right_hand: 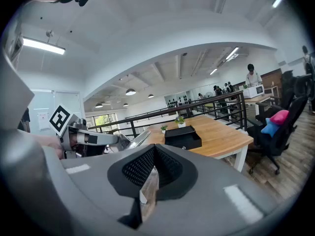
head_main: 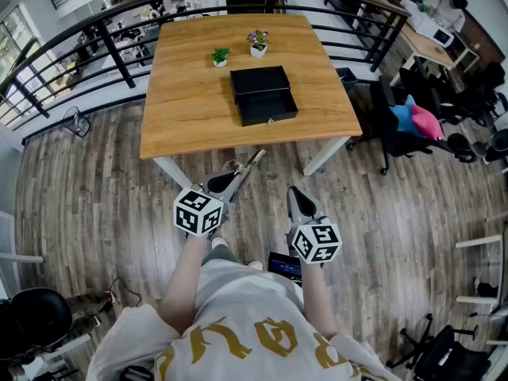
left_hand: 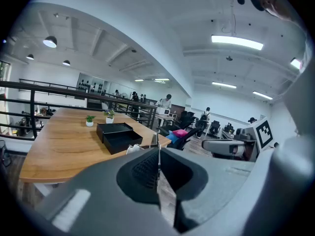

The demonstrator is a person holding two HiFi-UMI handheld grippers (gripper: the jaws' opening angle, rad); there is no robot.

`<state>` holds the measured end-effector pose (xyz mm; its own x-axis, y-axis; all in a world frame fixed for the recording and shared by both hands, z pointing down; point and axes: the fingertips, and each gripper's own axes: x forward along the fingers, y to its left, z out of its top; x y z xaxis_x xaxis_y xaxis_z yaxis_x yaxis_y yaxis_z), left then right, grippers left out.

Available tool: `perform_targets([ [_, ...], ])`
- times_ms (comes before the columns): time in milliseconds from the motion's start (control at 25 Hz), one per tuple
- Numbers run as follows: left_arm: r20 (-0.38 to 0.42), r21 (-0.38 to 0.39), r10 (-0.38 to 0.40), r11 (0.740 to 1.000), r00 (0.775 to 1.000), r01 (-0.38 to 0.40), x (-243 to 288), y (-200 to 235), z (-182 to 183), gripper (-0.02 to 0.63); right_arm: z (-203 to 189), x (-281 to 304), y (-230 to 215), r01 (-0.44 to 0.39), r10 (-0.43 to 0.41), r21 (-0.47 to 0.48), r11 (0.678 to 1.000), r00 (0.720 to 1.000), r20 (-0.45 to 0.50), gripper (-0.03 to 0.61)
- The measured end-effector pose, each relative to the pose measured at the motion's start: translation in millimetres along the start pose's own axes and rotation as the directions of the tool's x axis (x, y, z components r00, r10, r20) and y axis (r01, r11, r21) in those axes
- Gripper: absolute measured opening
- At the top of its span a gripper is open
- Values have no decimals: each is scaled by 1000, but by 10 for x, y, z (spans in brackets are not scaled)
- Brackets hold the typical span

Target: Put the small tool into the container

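Observation:
The container is an open black box (head_main: 263,95) near the middle of the wooden table (head_main: 186,113); it also shows in the left gripper view (left_hand: 118,136) and the right gripper view (right_hand: 183,137). My left gripper (head_main: 235,183) is held short of the table's near edge, shut on a thin metal tool (head_main: 251,165) that points toward the table. In the left gripper view the tool (left_hand: 158,154) stands edge-on between the closed jaws. My right gripper (head_main: 295,192) hangs beside it, to the right, shut and empty (right_hand: 153,154). Its view catches the left gripper's tool (right_hand: 140,138).
Two small potted plants (head_main: 220,56) (head_main: 257,43) stand behind the box. A black railing (head_main: 103,22) runs round the far side of the table. Office chairs with a pink and blue cushion (head_main: 417,119) are at the right. The floor is wood planks.

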<state>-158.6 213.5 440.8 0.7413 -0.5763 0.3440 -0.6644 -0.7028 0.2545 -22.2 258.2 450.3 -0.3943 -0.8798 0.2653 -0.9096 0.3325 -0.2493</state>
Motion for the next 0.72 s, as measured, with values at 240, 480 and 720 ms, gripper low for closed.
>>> perform_targets([
  [240, 8, -11, 25, 1000, 1000, -25, -34, 84, -9, 5, -6, -81, -29, 8, -8, -15, 1000, 1000, 0, 25],
  [480, 6, 13, 25, 1000, 1000, -25, 34, 10, 18, 5, 30, -218, -194, 43, -43, -6, 999, 999, 23, 25],
  [720, -5, 68, 37, 997, 999, -37, 138, 41, 71, 5, -9, -236, -376, 80, -81, 25, 996, 996, 36, 25],
])
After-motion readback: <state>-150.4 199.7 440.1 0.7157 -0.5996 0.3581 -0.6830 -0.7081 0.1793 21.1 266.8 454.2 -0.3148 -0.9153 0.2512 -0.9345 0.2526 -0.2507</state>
